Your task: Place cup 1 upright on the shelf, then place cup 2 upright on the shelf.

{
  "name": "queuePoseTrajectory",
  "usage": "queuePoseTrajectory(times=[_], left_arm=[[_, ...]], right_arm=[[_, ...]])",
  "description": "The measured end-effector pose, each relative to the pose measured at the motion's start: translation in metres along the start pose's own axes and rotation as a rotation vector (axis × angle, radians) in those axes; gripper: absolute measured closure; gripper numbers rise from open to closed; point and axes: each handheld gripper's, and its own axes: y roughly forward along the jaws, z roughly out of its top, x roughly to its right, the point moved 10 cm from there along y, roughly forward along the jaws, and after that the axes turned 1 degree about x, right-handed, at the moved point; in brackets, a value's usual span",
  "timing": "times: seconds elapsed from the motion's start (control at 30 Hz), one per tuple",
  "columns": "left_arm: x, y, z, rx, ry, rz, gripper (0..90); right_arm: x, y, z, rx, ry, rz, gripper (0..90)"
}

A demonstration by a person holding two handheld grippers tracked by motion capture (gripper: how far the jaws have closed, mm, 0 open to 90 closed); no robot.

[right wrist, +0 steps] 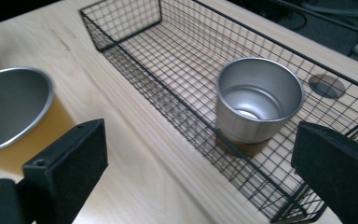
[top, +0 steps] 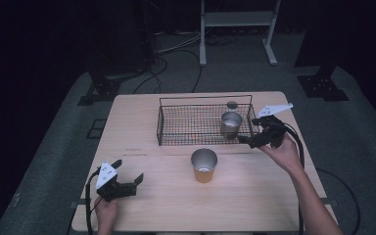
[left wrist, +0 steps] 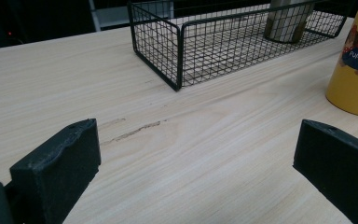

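Evidently your right gripper (top: 254,139) and left gripper (top: 127,182) both had jaws spread and empty, while the yellow cup (top: 204,165), standing on the desk just before the wire basket (top: 176,128), looked light, rigid, slick-sided, best pinched across its rim.

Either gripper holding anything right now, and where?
Nothing held. Left gripper is open over bare table; right gripper is open beside the basket, jaws apart.
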Motion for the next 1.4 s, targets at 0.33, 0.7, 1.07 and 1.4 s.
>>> queuePoseTrajectory(times=[0.33,0.7,1.07,1.4], left_arm=[[0.000,0.000,0.000,-0.004,0.003,-0.001,0.0],[0.000,0.000,0.000,-0.006,0.002,-0.004,0.0],[0.001,0.000,-0.001,-0.013,0.008,0.005,0.0],[0.001,0.000,-0.001,-0.011,0.009,0.005,0.0]], right_arm=[[-0.038,-0.007,-0.012,0.031,-0.022,0.059,2.9],[-0.072,-0.013,-0.021,0.039,-0.072,0.107,2.9],[-0.097,-0.016,-0.031,0.043,-0.092,0.152,2.9],[-0.113,-0.013,-0.033,0.044,-0.110,0.174,2.6]])
